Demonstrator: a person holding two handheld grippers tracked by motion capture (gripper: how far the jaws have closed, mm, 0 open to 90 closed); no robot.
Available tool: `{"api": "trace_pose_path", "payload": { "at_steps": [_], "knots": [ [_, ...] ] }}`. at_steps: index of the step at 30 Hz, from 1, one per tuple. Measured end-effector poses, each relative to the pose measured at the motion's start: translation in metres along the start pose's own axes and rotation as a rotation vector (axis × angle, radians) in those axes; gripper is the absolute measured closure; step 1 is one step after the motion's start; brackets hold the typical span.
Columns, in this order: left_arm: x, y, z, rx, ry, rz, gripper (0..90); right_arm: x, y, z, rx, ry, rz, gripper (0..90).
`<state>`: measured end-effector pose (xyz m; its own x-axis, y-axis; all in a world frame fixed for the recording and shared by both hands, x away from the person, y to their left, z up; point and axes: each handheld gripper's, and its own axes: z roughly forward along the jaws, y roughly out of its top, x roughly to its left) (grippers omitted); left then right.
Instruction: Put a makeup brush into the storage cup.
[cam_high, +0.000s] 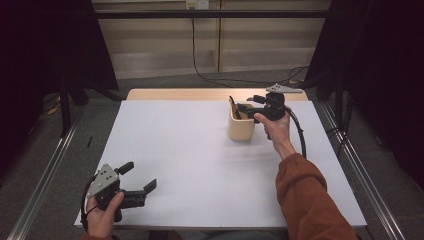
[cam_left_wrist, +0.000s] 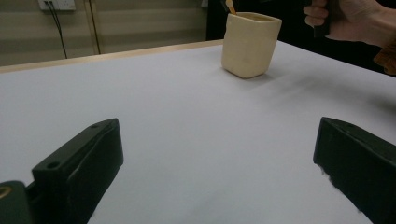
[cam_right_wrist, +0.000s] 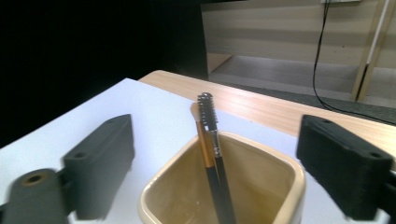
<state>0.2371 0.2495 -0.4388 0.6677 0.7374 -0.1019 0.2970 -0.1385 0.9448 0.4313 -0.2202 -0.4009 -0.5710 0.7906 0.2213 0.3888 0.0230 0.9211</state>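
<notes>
Right gripper view: the right gripper (cam_right_wrist: 212, 158), jaws spread wide and empty, frames the cream cup (cam_right_wrist: 280, 172) at lower centre, a mascara wand (cam_right_wrist: 208, 112) and pencil standing inside. Release looks done; next, withdraw clear. The left gripper (cam_high: 139, 183) rests open at lower left.

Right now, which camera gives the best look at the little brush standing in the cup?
The right gripper view: the brush stands close up in the cup, bristles sharp. The high view shows it as a thin dark stick. The left gripper view catches a tip above the rim.

High view overhead, facing forward; claw views low — all share cup (cam_high: 241, 125).
</notes>
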Motion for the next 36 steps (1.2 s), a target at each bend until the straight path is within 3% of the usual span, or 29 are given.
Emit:
{"api": "trace_pose_path", "payload": {
  "at_steps": [7, 10, 13, 19, 29, 36],
  "knots": [
    [0.001, 0.000, 0.000, 0.000, 0.001, 0.000, 1.5, 0.000, 0.000, -0.001, 0.002, 0.015, -0.002, 6.4],
    [0.001, 0.000, 0.000, 0.001, 0.000, 0.001, 1.5, 0.002, -0.001, -0.001, 0.005, 0.002, 0.001, 6.9],
    [0.000, 0.000, 0.000, 0.003, -0.005, 0.006, 1.5, 0.004, -0.001, -0.002, 0.002, -0.040, -0.012, 9.4],
    [0.001, -0.002, -0.004, -0.004, 0.000, 0.006, 1.6, 0.005, -0.005, -0.004, -0.030, -0.045, -0.012, 6.9],
    [0.001, -0.001, -0.006, -0.011, 0.009, -0.001, 1.6, 0.013, -0.009, -0.018, -0.055, -0.074, -0.053, 5.9],
    [0.001, -0.001, -0.006, -0.010, 0.004, 0.004, 1.5, 0.016, -0.012, -0.031, -0.063, -0.076, -0.055, 5.5]
  ]
}}
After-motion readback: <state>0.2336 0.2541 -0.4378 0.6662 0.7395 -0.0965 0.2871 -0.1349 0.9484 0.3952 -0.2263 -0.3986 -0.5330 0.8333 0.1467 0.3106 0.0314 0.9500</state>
